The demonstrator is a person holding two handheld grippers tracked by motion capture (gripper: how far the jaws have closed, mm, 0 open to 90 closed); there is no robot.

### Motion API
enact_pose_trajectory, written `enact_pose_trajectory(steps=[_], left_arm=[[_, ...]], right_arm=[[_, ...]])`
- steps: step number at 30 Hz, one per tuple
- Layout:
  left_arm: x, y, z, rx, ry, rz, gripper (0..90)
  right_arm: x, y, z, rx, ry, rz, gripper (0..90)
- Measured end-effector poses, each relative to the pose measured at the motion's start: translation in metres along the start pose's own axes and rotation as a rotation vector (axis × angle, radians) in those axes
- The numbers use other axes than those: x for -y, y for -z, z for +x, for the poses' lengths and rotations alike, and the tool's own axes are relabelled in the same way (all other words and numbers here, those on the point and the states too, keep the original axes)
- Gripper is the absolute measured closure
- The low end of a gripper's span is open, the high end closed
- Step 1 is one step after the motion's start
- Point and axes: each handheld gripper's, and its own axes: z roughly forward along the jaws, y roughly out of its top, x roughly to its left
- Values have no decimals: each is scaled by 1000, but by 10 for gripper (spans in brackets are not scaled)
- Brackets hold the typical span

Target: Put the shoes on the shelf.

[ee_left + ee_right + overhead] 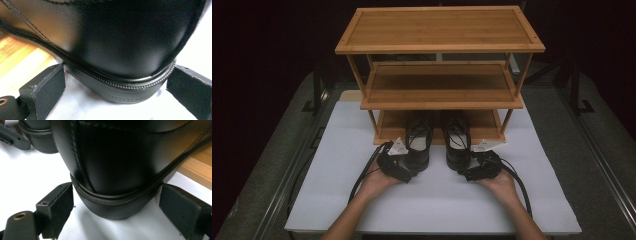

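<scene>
Item: one pair of black leather lace-up shoes, recorded against the bamboo rack [439, 30] as landmark.

Location: the left shoe [418, 142] and the right shoe [457, 141] are set side by side, toes resting on the rack's bottom shelf, heels projecting off its front edge over the white board [432, 200] on which the rack stands. The two upper shelves are seen bare.

Left gripper [395, 167]: held at the heel of the left shoe, just in front of the rack. Its jaws are spread either side of the heel [125, 90]; a sliver of gap is visible on each side, so nothing is yet clasped.

Right gripper [481, 169]: held at the right shoe's heel [117, 202], jaws likewise parted and flanking it, apparently just clear of the sole.

Handling, as judged: moderate weight is expected for each shoe, with a stiff stacked heel and firm counter but a softer, yielding upper. The polished leather is judged slippery and easily scuffed. The ridged welt and heel block are considered the best hold, being rigid and offering flat sides to the pads; a grip higher up would be expected to dent the leather and slide.
</scene>
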Motion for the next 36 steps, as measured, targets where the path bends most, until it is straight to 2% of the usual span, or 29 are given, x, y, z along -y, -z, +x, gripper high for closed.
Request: enact_pose_trajectory(steps=[10, 18, 21, 25, 27, 28, 29, 30, 34, 36], left_arm=[[-12, -14, 5, 10, 25, 8, 15], [-15, -15, 3, 5, 41, 22, 12], [-16, -14, 2, 14, 48, 12, 12], [-20, -13, -2, 18, 34, 5, 12], [-19, -14, -3, 32, 40, -2, 12], [-19, -15, -5, 32, 36, 9, 12], [-18, -17, -6, 29, 30, 20, 13], [-16, -18, -8, 10, 16, 11, 13], [-18, -18, -11, 2, 15, 16, 22], [-18, -18, -10, 4, 27, 11, 23]], right_arm=[[-6, -7, 6, 1, 22, 4, 126], [-9, -8, 8, 7, 20, 4, 119], [-9, -9, 8, 4, 20, 1, 119], [-12, -10, 10, 4, 21, -5, 120], [-12, -10, 10, 5, 20, -3, 121], [-11, -10, 10, 4, 18, -2, 121], [-11, -10, 11, 5, 17, -2, 121], [-11, -10, 11, 6, 16, -3, 121], [-10, -11, 13, 20, 12, -12, 119], [-9, -12, 15, 31, 12, -15, 119]])
